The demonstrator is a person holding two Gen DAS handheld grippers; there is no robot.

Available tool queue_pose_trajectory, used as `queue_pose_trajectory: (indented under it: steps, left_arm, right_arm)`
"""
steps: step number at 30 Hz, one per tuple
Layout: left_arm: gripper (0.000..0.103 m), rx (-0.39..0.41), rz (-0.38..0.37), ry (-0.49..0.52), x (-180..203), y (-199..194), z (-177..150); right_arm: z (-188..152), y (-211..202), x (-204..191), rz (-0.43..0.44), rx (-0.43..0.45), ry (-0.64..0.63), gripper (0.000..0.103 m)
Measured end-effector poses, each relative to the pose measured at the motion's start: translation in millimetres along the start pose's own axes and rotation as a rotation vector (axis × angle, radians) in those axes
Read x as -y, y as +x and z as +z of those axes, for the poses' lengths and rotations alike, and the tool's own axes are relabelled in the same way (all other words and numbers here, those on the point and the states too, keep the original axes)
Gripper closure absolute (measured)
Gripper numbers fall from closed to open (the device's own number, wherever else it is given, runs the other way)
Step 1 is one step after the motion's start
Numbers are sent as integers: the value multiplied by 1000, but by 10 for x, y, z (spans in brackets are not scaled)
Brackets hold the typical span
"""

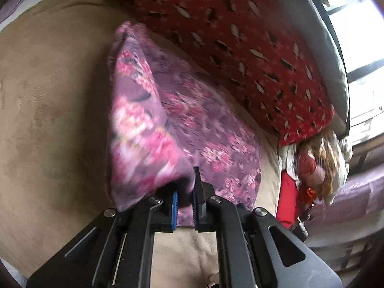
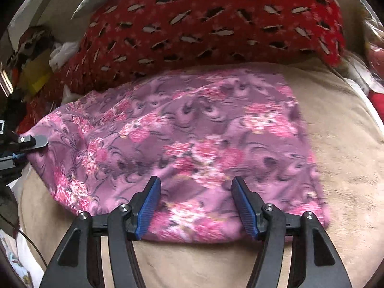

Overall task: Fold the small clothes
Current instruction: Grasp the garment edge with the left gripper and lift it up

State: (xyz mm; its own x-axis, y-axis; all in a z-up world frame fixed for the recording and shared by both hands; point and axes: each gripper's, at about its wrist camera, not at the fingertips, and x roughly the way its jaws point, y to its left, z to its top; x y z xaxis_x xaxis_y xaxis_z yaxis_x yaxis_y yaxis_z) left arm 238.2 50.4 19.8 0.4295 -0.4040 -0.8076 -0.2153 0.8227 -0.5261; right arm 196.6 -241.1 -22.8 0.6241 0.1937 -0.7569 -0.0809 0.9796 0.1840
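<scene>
Cloth (image 2: 192, 129), purple with pink flowers, is lying on a beige bed surface (image 2: 348, 168), just in front of a red patterned cushion (image 2: 204, 19).

Left side: left hand-held gripper (image 1: 186, 206) is pinching a corner or edge of the cloth between its narrow blue pads, and that part is lifting off the bed as a raised flap. In the right wrist view the same gripper (image 2: 36, 141) is showing at the cloth's far left edge. Blur on the flap is suggesting motion, so the fold looks to be underway, though I cannot tell how far along.

Right side: right hand-held gripper (image 2: 195, 204) is hovering wide over the near hem, fingers (image 2: 148, 206) spread and gripping nothing. Whether the tips are touching fabric I cannot tell.

Risks, as judgement:
- The one-sided lift is probably dragging the whole cloth left instead of folding it, since nothing is pinning the right half.
- Thin slippery fabric may be sliding out of the left pinch if it only holds a small bite.
- The fold may be landing skewed, corners misaligned, or bunching against the cushion behind.
- The right gripper closing late or too shallow would be catching one layer only.
</scene>
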Motion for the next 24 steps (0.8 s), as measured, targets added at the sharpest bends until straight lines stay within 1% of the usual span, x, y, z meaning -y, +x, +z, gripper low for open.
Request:
queue_pose_trajectory:
  steps: [2,4,7,9,11,14,15,16,17,18,20,22,23,24]
  left_arm:
    - [96,-7,7,30,118,37,-43]
    - [96,-2,31,62,216,49,-78]
    - [97,-12,62,93,322,112,-110]
    - [97,-13,109,103,330,156,-114]
    - [97,-23,149,89,269,192,-101]
    - [95,-29,158,15,-1,169,-61]
    - [92,-29,157,-1,-91,152,-47]
    - [89,-33,151,-32,-221,129,-24]
    - [81,-35,140,-60,-315,105,-11]
    - [75,-36,115,-104,-453,75,4]
    - [75,-27,58,-179,-683,16,21]
    - [75,-20,6,-233,-839,-18,35]
    - [73,-19,-31,-260,-921,-20,40]
    - [66,-24,-60,-281,-978,-7,39]
  right_arm:
    - [5,-53,66,-42,22,-15,40]
    - [21,-56,140,-71,24,-19,40]
    - [-4,81,243,-62,-42,-26,40]
    - [-50,100,208,-71,-30,-64,39]
    - [-81,106,160,-84,-20,-98,36]
    - [-92,83,126,-96,-4,-113,36]
    - [-85,74,137,-85,0,-96,36]
    - [-76,81,147,-76,0,-85,36]
    - [-75,87,156,-71,-1,-81,34]
    - [-76,100,156,-72,0,-82,33]
    - [-83,119,146,-76,7,-89,31]
    - [-117,115,137,-86,14,-96,30]
    - [-117,118,133,-89,14,-97,30]
    - [-114,113,131,-91,14,-93,30]
